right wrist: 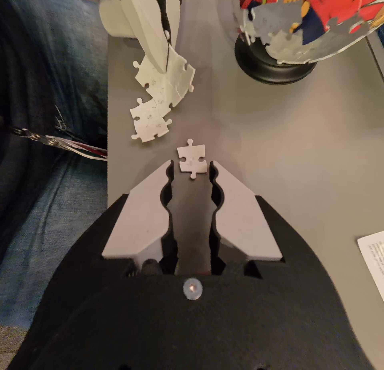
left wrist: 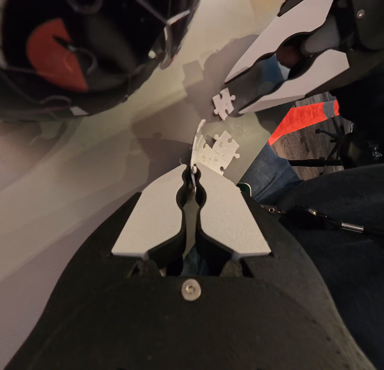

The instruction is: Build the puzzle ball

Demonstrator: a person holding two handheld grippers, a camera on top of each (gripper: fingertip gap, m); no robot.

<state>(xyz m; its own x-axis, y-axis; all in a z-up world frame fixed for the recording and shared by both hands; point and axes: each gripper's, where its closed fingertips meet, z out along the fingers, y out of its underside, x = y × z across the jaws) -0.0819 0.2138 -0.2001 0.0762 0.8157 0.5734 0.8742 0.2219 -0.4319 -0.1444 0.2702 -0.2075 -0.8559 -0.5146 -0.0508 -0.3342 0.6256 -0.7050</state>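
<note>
On the grey table (right wrist: pixel 270 152), near its edge, the left gripper (left wrist: pixel 192 170) is pinched tight on a curved strip of joined puzzle pieces (right wrist: pixel 166 83), white backs up, lifting one end of it off the surface. The right gripper (right wrist: pixel 191 165) sits low with its jaws spread wide on either side of a single loose piece (right wrist: pixel 192 158), touching nothing as far as I can see. Farther back the half-built puzzle ball (right wrist: pixel 311 21) rests on a black stand (right wrist: pixel 276 69), its printed shell gaping with ragged holes. A white card (right wrist: pixel 372 262) lies off to the right, and the person's jeans (right wrist: pixel 52 69) show beside the table. That loose piece looks thin, light and stiff, probably hard plastic with a slight curve, so it may skate on the smooth top if nudged. I would take it by its two straight sides, clear of the little knobs, and squeeze gently. The joined strip looks likely to come apart at its seams if bent.
</note>
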